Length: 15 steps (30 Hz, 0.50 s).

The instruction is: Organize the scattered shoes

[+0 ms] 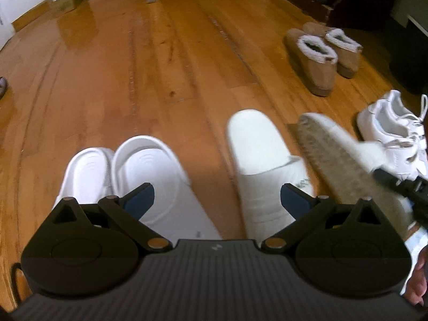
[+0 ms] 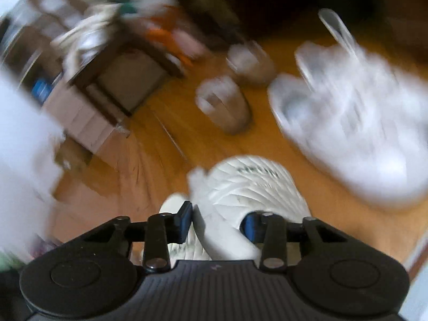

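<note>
Over the wooden floor [image 1: 160, 67], the left gripper [image 1: 216, 200] gapes wide and empty above a white slipper [image 1: 256, 155] and paired white slides [image 1: 128, 165]. From the right wrist, the right gripper [image 2: 218, 223] clamps a second white slipper [image 2: 240, 195], sneakers [image 2: 355, 133] nearby.

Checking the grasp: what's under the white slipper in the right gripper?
Bare wood floor shows past the white slipper held by the right gripper. Directly beneath is hidden; in the left view its grey sole is tilted up.
</note>
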{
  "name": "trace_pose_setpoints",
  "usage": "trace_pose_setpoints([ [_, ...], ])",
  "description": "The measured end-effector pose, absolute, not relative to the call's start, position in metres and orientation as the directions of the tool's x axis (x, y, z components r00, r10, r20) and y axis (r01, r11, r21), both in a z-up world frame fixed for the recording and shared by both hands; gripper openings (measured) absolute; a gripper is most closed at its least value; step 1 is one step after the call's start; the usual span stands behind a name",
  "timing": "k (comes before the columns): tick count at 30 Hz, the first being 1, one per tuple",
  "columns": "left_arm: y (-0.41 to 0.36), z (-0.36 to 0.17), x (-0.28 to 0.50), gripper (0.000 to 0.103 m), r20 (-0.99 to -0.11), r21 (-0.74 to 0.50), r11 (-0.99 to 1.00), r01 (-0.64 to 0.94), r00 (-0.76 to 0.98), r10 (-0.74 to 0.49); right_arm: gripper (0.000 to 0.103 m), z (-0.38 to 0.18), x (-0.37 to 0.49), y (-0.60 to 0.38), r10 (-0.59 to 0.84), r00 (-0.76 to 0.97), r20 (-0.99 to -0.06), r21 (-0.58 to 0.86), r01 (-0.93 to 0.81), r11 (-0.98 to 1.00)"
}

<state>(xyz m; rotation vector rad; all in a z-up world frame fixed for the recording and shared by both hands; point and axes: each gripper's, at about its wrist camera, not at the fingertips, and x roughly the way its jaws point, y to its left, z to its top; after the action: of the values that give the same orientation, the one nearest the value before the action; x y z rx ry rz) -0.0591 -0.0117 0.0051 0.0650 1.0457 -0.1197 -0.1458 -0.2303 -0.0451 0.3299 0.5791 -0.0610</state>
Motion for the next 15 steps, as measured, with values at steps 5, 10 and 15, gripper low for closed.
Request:
trace_pose_setpoints([
  [5,-0.007,-0.004,-0.057,0.102,-0.882,-0.027,0.992,0.12,0.464,-0.08,0.046,-0.073,-0.118,-0.184,0.095,0.693,-0.715,0.05,-0.084,0.995],
  [10,-0.003,-0.005,-0.057,0.102,-0.888,-0.032,0.992,0.121,0.452,-0.084,0.095,-0.07,-0.124,-0.201,0.072,0.618,-0.783,0.11,0.023,0.994],
  [15,0.002,-0.007,-0.057,0.102,-0.893,-0.069,0.991,0.115,0.436,-0.113,0.095,-0.065,-0.142,-0.258,0.31,0.541,-0.782,0.477,0.198,0.856],
])
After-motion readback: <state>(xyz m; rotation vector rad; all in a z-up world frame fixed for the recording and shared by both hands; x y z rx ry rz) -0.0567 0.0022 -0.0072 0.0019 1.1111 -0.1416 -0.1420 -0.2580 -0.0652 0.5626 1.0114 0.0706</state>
